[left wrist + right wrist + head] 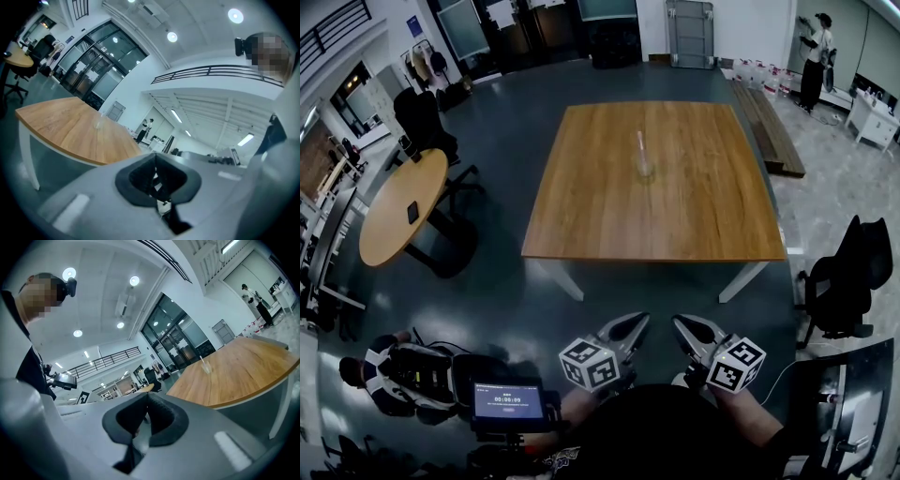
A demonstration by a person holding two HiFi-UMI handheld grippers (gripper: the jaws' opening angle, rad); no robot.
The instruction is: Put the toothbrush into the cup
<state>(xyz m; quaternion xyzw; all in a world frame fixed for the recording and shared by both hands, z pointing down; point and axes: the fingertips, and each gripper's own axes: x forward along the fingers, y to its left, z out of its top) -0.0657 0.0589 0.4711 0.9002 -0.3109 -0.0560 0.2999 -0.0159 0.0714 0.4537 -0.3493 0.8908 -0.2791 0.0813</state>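
Holding the toothbrush (641, 147), the cup (646, 172) stands far from left gripper (641, 320) and right gripper (678, 321), both closed, empty.

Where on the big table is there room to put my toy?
Nearly everywhere: the square wooden table is bare along all four edges and corners. Only a spot near the middle is taken, by the clear cup with a pale toothbrush standing in it.

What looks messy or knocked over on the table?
Nothing stands out. The cup stands upright near the middle of the table, and the toothbrush seems to lean inside it. No spill shows.
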